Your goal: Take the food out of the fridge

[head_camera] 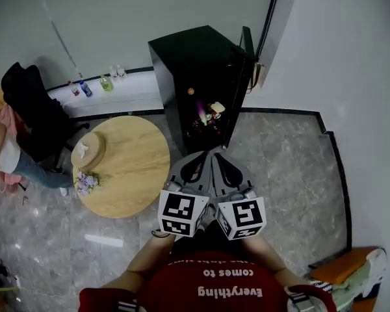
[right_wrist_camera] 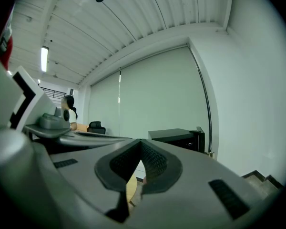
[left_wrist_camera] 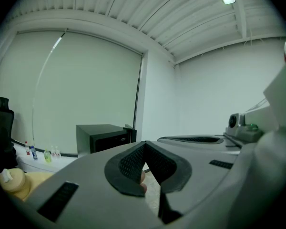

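I am on the approach: judging by what sits inside, no food has left the fridge yet. It stands against the wall ahead of me with its door swung open on the right side. The food is low in the open compartment, a small cluster of coloured items that I cannot tell apart from here.

My left tongs and right tongs are held side by side in front of me. Both point roughly level at the opening and stop short of it, with bare floor between us. Each pair is closed, tips together, with nothing in them; each gripper's own view shows the ribbed pads meeting and only the room beyond.

The next move, as I judge it, is to close the gap to the fridge, lower one pair to the height of the food, and part its tips before they enter. I need to choose a single item at the front of the cluster and come at it straight, keeping clear of the door edge.

The round wooden surface just to my left, carrying a shallow dish and a small bunch of flowers, looks the likely place to set things down.
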A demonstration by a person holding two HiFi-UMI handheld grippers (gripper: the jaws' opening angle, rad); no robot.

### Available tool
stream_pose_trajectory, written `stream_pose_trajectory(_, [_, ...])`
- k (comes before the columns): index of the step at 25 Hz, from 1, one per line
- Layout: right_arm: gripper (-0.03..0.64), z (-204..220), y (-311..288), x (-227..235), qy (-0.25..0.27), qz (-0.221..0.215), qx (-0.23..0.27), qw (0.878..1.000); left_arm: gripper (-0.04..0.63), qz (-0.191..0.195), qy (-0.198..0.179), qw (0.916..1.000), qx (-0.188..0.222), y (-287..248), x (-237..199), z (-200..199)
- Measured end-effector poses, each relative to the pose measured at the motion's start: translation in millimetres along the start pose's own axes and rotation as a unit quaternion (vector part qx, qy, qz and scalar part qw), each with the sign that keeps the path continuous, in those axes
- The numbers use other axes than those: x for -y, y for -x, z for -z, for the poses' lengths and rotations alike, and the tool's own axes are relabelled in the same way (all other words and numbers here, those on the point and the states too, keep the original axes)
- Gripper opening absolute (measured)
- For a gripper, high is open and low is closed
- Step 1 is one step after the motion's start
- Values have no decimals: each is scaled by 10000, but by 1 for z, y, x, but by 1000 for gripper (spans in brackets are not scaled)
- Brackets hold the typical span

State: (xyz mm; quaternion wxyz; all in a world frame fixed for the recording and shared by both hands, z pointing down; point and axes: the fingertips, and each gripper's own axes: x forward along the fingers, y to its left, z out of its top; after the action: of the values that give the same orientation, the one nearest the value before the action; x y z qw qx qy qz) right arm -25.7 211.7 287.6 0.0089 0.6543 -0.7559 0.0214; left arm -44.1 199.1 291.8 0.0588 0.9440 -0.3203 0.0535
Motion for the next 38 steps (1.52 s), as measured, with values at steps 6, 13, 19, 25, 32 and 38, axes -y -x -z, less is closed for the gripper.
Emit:
stream_pose_trajectory(6, [9, 16, -43, 38, -64, 118, -290, 9995, 0, 131, 159, 9996, -176, -56, -20, 9])
stream_pose_trajectory(13, [9, 31, -111, 98, -195, -136, -426, 9988, 0, -132, 218, 9990, -353, -141, -50, 14])
stream_pose_trajectory(19, [9, 35, -173, 159, -77, -419, -616, 9972, 0, -420, 203, 9980, -416, -222, -71, 10])
stream_pose_trajectory(25, [9, 60, -211, 184, -203, -910, -916, 9914, 0, -911, 410, 9928, -659, -262, -93, 31])
stream_pose_trajectory(32, [9, 94, -237, 183, -426, -1060, -1273, 9853, 1, -1012, 726, 9872, -996, -277, -117, 61])
stream_pose_trajectory(38, [10, 141, -257, 183, -1097, -1431, -1846, 9661, 2, -1108, 617, 9824, -1373, -291, -136, 94])
